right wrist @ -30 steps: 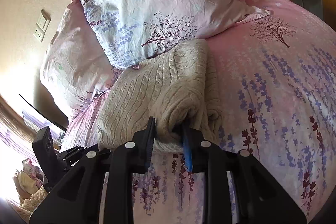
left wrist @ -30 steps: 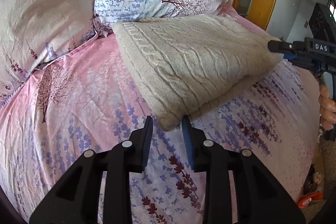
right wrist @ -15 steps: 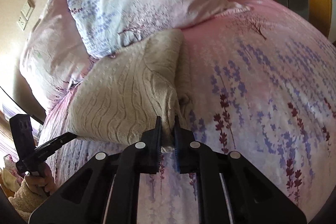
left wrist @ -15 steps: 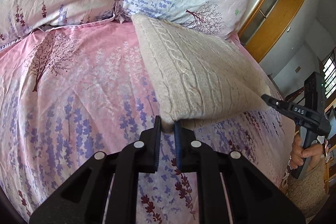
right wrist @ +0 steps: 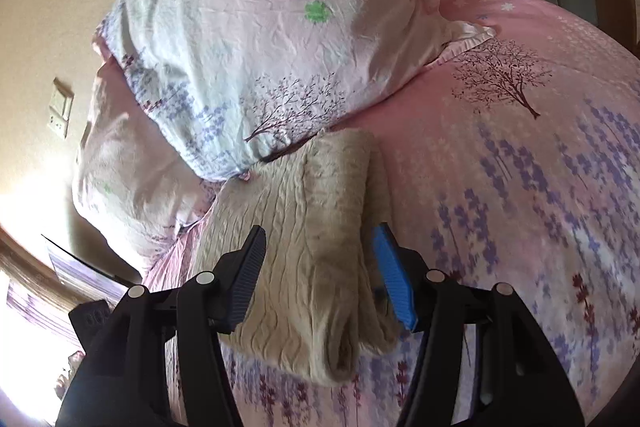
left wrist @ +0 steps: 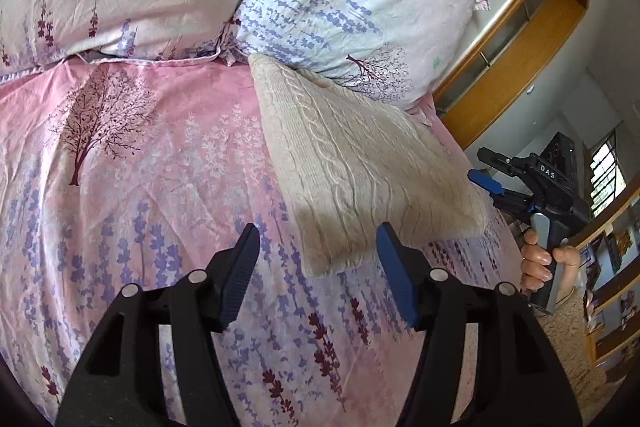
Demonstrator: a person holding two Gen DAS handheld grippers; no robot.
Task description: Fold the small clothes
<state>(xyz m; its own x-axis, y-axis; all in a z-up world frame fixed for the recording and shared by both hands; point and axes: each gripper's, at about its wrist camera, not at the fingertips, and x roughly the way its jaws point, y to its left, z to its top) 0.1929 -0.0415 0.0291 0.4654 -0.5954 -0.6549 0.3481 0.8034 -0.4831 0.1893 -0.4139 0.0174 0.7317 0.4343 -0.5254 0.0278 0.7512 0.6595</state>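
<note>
Beige cable-knit sweater (left wrist: 360, 179) lies folded against pillow.

- The folded beige cable-knit sweater (left wrist: 360, 179) is thick, soft wool-like cloth, ribbed and matt.
- The pink bedsheet with a printed lavender and tree pattern (left wrist: 140, 187) is thin woven cloth, smooth with faint creases.
- The pale floral pillow (right wrist: 280, 39) has a finely crinkled, matt cotton-like cover.
- The left claw (left wrist: 316, 267) is matt black plastic with ridged blue pads and small bright metal pins.
- The orange-brown wooden frame (left wrist: 520, 39) looks smooth and slightly glossy.
</note>
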